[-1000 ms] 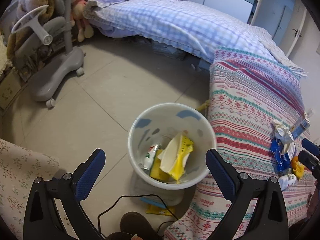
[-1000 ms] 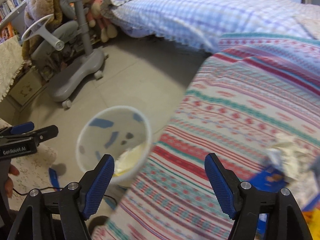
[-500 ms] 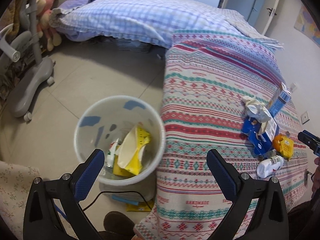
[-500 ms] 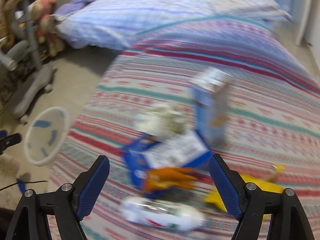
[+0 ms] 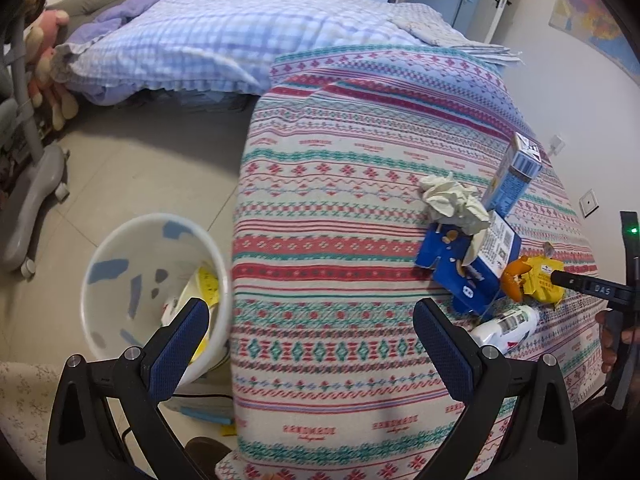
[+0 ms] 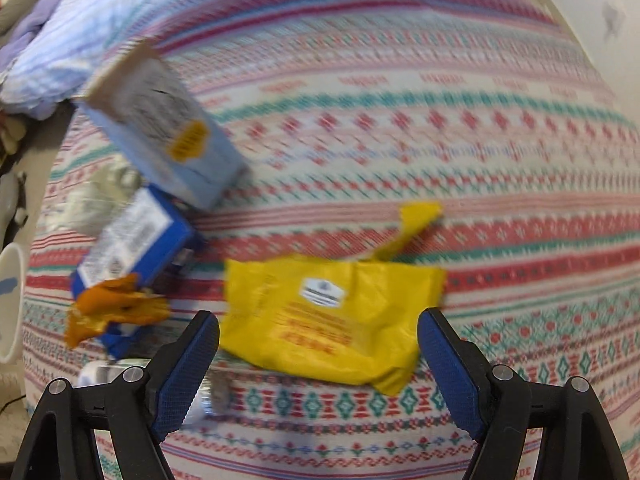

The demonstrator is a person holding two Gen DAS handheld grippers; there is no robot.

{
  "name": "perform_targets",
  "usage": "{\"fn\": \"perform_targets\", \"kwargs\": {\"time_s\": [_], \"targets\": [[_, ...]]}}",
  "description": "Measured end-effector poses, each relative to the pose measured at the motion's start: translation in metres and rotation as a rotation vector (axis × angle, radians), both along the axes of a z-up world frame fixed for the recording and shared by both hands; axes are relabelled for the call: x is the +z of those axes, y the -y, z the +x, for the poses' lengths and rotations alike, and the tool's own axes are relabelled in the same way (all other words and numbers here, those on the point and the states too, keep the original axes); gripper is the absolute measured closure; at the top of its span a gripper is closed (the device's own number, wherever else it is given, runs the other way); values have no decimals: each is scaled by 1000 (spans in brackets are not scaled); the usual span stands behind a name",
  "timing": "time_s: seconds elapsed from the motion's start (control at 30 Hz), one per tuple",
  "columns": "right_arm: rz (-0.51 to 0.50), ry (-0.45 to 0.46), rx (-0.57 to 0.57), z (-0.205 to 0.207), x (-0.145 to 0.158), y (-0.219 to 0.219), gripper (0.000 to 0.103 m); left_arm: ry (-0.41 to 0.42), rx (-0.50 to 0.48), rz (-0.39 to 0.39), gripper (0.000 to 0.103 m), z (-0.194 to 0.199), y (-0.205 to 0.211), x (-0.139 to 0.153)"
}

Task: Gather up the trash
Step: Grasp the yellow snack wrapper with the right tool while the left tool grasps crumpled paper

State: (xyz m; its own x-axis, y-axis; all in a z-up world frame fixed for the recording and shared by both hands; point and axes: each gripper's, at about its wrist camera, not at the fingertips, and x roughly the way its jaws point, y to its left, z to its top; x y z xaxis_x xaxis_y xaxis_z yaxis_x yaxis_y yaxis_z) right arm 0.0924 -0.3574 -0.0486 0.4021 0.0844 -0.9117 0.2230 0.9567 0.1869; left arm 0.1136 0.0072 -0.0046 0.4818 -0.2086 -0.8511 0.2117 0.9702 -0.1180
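Observation:
Trash lies in a pile on the striped blanket: a crumpled tissue [image 5: 452, 200], a light blue carton [image 5: 516, 176], a dark blue box [image 5: 468, 268], orange peel [image 5: 516, 276] and a white bottle [image 5: 504, 326]. A yellow wrapper [image 6: 332, 312] lies flat just ahead of my right gripper [image 6: 319, 332]. That gripper is open, and the wrapper sits between and beyond its fingertips, untouched. My left gripper [image 5: 310, 320] is open and empty above the bed's edge. The white bin [image 5: 152, 292] stands on the floor to its left with yellow packaging inside.
The bed's striped blanket [image 5: 340, 200] fills the middle, with a checked quilt [image 5: 224, 48] behind it. A grey chair base [image 5: 36, 184] and plush toys [image 5: 48, 64] are at the far left. A black cable [image 5: 192, 398] runs on the floor by the bin. A wall bounds the bed's right side.
Both views have swung right, from the bin toward the bed. My right gripper has travelled over the trash pile and down to the yellow wrapper. The bin has slid to the left in the left wrist view.

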Motion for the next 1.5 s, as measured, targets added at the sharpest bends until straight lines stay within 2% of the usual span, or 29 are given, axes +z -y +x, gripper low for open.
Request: {"fn": "perform_targets", "kwargs": {"time_s": [0.23,0.33,0.4,0.43,0.5,0.53,0.57,0.63,0.87,0.97,1.07,1.13,1.33,1.4,1.43,1.47,1.5], "targets": [[1,-75,-54,2,-25,19,19,-55,-60,-68,0,13,33,-6],[24,-96,-58,1,-36,21,37,-49,-89,-67,0,15,49,-4],[50,-72,-43,-2,-34,21,50,-52,-110,-69,0,16,58,-2],[47,-65,-35,-3,-31,20,64,-49,-117,-71,0,17,63,-2],[49,-51,-14,-7,-26,21,68,-33,-127,-65,0,18,71,2],[59,-48,-6,-8,-25,21,74,-21,-130,-54,0,20,76,3],[75,-41,3,-11,-22,24,89,-15,-130,-48,1,21,80,3],[100,-12,9,-17,-14,29,93,-14,-123,-43,1,25,87,3],[112,119,-35,-47,28,56,95,-42,-125,-107,12,44,111,-10],[116,133,-60,-50,30,73,95,-25,-127,-128,19,52,121,-13],[126,131,-78,-48,28,75,95,-5,-134,-130,31,62,130,-18],[130,127,-84,-49,27,78,95,-1,-133,-135,35,69,133,-24],[126,122,-89,-47,23,86,95,-47,-100,-162,56,92,134,-47],[124,120,-90,-45,22,88,95,-50,-82,-165,69,96,133,-51],[123,119,-90,-43,21,87,95,-54,-75,-176,70,98,132,-52],[121,119,-90,-42,20,86,95,-56,-69,-186,76,99,131,-53],[120,119,-90,-42,20,86,95,-56,-65,-191,88,100,130,-53]]}}
